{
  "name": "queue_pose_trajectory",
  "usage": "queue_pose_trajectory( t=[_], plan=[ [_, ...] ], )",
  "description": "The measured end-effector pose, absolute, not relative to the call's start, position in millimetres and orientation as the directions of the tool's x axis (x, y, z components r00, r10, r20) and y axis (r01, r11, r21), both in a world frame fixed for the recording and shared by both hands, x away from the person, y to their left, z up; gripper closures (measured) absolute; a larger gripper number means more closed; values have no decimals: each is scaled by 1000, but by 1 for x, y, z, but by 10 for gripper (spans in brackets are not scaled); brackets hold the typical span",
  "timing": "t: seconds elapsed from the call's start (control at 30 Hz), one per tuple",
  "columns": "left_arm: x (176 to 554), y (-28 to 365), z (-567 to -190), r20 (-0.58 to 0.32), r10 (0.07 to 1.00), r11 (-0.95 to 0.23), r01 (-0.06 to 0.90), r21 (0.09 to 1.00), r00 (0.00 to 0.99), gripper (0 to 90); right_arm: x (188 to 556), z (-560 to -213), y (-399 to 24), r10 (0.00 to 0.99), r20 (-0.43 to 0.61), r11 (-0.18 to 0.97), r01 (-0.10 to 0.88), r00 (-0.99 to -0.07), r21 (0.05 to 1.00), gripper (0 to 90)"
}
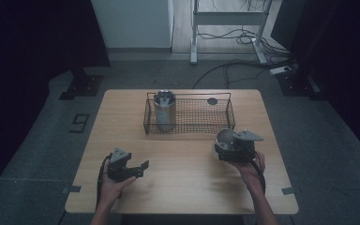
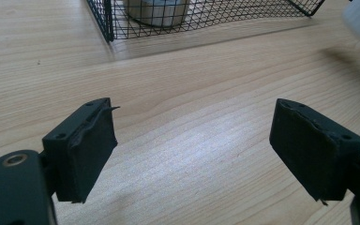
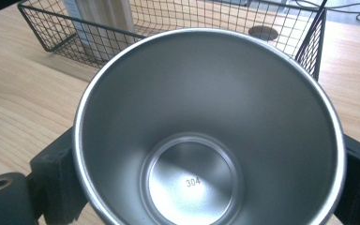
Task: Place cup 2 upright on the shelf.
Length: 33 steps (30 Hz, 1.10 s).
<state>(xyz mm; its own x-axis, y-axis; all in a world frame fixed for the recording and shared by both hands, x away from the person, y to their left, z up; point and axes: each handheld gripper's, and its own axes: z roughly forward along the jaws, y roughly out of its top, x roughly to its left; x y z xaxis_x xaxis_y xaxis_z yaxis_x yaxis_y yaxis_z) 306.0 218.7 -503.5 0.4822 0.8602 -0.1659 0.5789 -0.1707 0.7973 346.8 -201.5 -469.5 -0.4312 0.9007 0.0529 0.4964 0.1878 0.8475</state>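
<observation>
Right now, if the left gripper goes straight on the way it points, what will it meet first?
The left gripper is open over bare table. Straight ahead, the first thing looks to be the near wall of the wire basket, with a metal cup standing just behind it. Depth is hard to judge.

Two steel cups point(image 1: 165, 111) point(image 1: 225, 139), one wire basket point(image 1: 187, 127), two grippers point(image 1: 138, 168) point(image 1: 221, 152).

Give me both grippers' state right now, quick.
Left gripper: open, nothing between its jaws, above bare table.
Right gripper: shut on the steel cup, near the wire basket.
</observation>
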Motion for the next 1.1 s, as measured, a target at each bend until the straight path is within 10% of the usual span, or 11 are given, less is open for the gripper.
queue_pose_trajectory(
  t=[1.1],
  plan=[
    [305,220,-499,-204,843,-145,575,805,498,149,352,-431,-198,897,67,172,484,-437,858,71]
  ],
)
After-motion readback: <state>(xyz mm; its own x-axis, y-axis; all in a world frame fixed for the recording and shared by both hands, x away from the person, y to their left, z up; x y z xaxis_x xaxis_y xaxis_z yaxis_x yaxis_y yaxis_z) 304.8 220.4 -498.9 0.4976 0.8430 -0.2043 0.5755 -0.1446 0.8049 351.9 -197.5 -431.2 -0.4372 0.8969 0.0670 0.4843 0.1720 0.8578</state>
